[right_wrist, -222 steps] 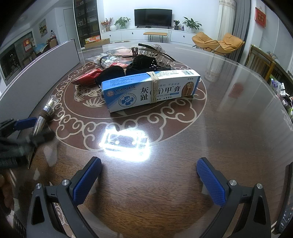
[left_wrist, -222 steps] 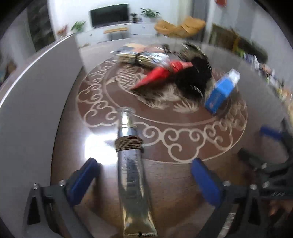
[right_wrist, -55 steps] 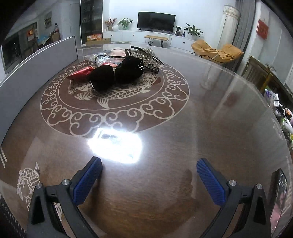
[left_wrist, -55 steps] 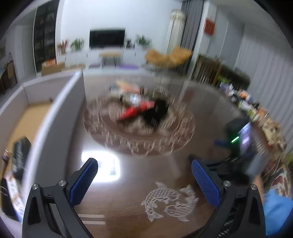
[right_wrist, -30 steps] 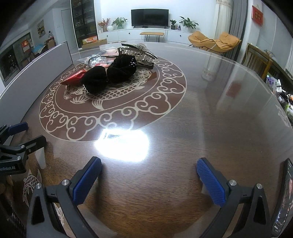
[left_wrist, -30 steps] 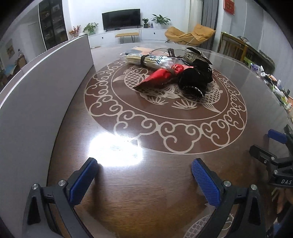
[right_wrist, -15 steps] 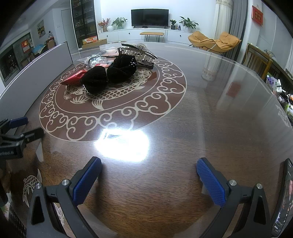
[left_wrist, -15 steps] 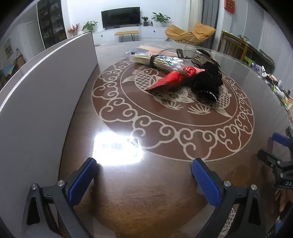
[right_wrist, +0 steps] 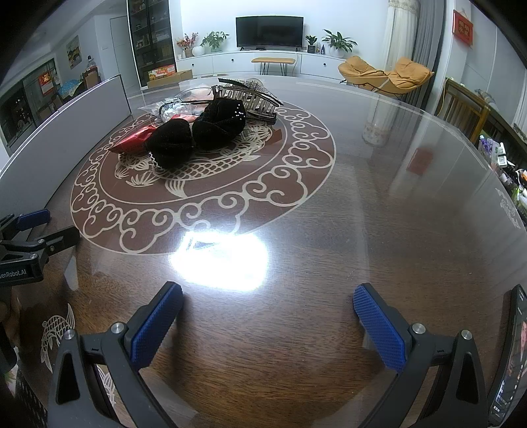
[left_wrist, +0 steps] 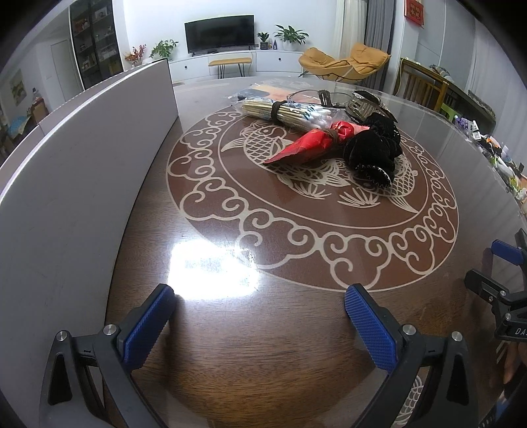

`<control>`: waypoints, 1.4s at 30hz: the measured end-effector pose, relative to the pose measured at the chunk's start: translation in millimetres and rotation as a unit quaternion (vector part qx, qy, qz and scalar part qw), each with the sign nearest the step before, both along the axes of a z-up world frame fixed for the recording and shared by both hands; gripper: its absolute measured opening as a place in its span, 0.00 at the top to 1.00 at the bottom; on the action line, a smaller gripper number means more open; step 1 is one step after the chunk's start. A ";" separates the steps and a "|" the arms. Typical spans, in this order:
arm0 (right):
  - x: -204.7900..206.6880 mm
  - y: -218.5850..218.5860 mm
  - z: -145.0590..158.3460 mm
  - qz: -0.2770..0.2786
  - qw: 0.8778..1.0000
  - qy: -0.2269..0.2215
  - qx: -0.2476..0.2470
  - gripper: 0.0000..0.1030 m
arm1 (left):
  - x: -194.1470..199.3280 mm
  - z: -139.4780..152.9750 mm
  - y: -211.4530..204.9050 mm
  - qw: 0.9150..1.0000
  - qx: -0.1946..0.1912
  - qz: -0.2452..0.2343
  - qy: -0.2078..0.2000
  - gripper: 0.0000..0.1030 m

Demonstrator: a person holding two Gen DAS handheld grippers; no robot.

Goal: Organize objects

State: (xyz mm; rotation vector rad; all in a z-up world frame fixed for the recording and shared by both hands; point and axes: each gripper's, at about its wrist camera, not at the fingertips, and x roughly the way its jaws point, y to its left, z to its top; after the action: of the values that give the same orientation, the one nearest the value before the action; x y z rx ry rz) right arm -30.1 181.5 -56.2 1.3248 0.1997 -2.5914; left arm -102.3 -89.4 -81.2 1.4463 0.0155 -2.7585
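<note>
Red foil packet is lying mid-table, touching the black velvet scrunchie; we are holding the left gripper spread wide and empty. From the right wrist, we are keeping the right gripper spread too, the scrunchie well ahead.

**Lettering on the two grippers**

In the right wrist view, the black body of the left gripper at the left edge carried white letters reading "enRobot.AI", cut off at the frame edge. In the left wrist view, the black right gripper showed only "DA". A red wall hanging bore gold characters too small to read.
</note>
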 end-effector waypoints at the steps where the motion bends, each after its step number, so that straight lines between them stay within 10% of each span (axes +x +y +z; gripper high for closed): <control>1: 0.2 -0.1 0.1 0.000 1.000 0.000 0.000 0.00 | 0.0 0.0 0.0 1.000 0.000 0.000 0.000 0.00; 10: -2.7 -1.6 0.7 0.000 1.000 -0.004 -0.001 0.00 | -0.1 -0.3 0.0 1.000 0.000 0.000 0.000 0.00; 22: -113.0 -110.5 41.9 0.016 0.999 0.006 -0.046 0.00 | -0.3 -0.5 0.3 1.000 0.000 0.000 0.000 0.00; 25: -126.3 -121.8 28.3 0.017 0.999 -0.013 -0.028 0.41 | -0.3 -0.4 0.4 1.000 0.000 0.000 0.000 0.00; 28: -111.6 -107.4 29.8 0.022 0.999 -0.003 -0.039 0.47 | -0.3 -0.5 0.4 1.000 0.000 0.000 0.000 0.00; 37: -43.0 -27.9 30.3 0.035 0.999 0.027 -0.011 0.47 | -0.5 -0.7 0.7 1.000 0.000 -0.001 0.000 0.00; 42: -26.8 -1.5 30.6 0.034 0.999 0.030 -0.008 0.19 | -0.5 -0.7 0.7 1.000 0.000 -0.001 0.000 0.00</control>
State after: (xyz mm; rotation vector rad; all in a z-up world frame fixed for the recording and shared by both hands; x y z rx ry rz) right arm -56.9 180.0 -25.6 1.2130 0.2292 -2.5718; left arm -102.8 -88.8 -81.8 1.4456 0.0151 -2.7601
